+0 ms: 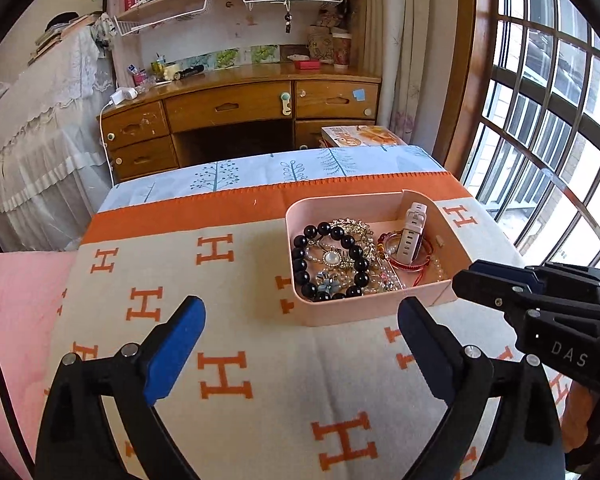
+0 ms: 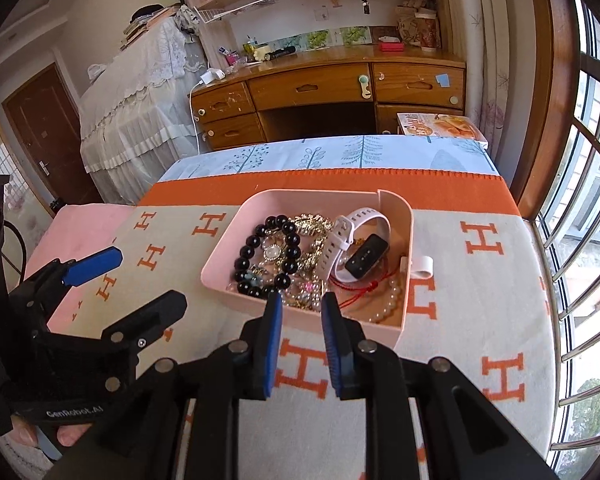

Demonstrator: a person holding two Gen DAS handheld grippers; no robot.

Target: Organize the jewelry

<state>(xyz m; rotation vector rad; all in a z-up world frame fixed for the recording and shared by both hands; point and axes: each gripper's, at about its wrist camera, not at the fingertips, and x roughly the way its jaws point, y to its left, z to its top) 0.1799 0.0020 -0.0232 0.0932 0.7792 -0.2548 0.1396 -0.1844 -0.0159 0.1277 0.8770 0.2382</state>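
Note:
A pink tray [image 1: 380, 312] [image 2: 220, 256] sits on the orange-and-cream H-pattern blanket. It holds a black bead bracelet [image 1: 300, 264] [image 2: 246, 248], a white-strapped smartwatch [image 1: 410, 232] [image 2: 366, 258], gold chain pieces [image 1: 356, 228], a pearl strand [image 2: 392, 300] and a red cord [image 2: 364, 292]. My left gripper [image 1: 302, 312] is open and empty, just before the tray's near wall. My right gripper [image 2: 300, 304] hovers over the tray's near edge, its blue pads a narrow gap apart with nothing between them. It also shows in the left wrist view [image 1: 472, 280].
The blanket [image 1: 220, 380] covers a table with a blue tree-print cloth [image 1: 280, 168] behind. A small white piece [image 2: 424, 266] lies right of the tray. A wooden desk [image 1: 240, 108] and a boxed item [image 1: 364, 136] stand behind; barred windows on the right.

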